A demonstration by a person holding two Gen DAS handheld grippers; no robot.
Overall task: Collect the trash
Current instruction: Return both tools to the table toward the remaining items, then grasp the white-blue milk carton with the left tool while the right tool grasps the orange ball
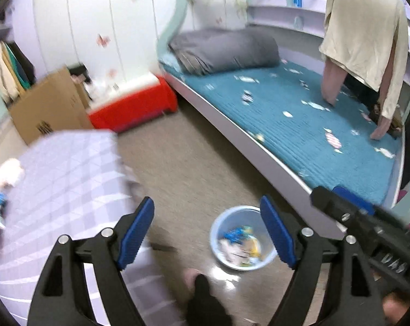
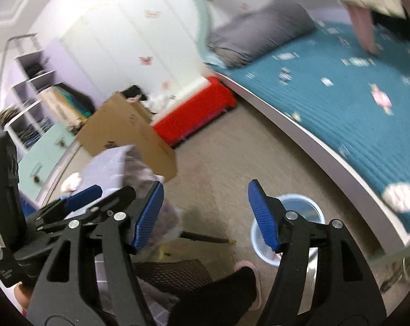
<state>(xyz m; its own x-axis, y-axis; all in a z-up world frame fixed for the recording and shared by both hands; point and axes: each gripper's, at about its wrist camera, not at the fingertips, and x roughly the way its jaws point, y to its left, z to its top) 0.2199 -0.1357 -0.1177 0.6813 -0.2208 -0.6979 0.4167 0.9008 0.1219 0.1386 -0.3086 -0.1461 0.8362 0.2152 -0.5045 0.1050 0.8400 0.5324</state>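
Floor [image 1: 194, 157]: beige, carries light-blue basin [image 1: 218, 228] with mixed wrappers inside, just beside the bed [image 1: 300, 125] edge. Cardboard box [image 1: 50, 103] and red box [image 1: 134, 106] stand against the wardrobe. Bed: teal patterned cover, grey folded duvet [image 1: 224, 50] at the head. Table [image 1: 69, 168], checked cloth: small blurred items at left edge.

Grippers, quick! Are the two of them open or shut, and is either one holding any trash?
Left gripper: open, nothing between its fingers.
Right gripper: open, nothing between its fingers.
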